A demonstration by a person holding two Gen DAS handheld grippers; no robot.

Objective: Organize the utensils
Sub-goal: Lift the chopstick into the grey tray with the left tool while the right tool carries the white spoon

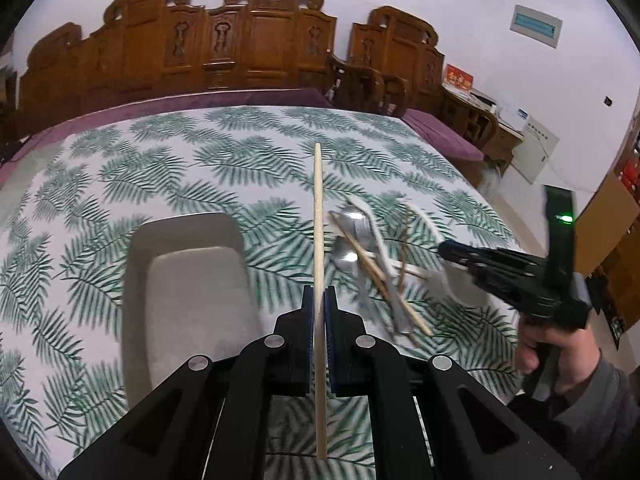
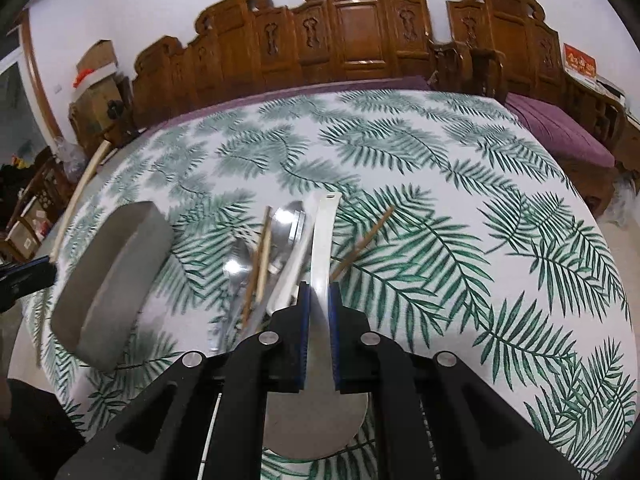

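My left gripper point(image 1: 319, 300) is shut on a pale wooden chopstick point(image 1: 318, 208) that points away over the table, just right of the grey rectangular tray point(image 1: 140, 280). My right gripper point(image 2: 319, 296) is shut on the handle of a white ladle-like spoon point(image 2: 322, 240), whose bowl shows under the jaws. Metal spoons point(image 2: 288, 224) and loose chopsticks point(image 2: 262, 252) lie in a pile between tray and spoon. The right gripper also shows in the left wrist view point(image 1: 448, 250) at the pile's right side. The tray also shows in the right wrist view point(image 2: 112, 280).
The table carries a white cloth with green fern leaves point(image 2: 440, 200). A carved wooden bench with purple cushion point(image 1: 260, 60) stands behind the table. A single brown chopstick point(image 2: 364, 240) lies right of the white spoon.
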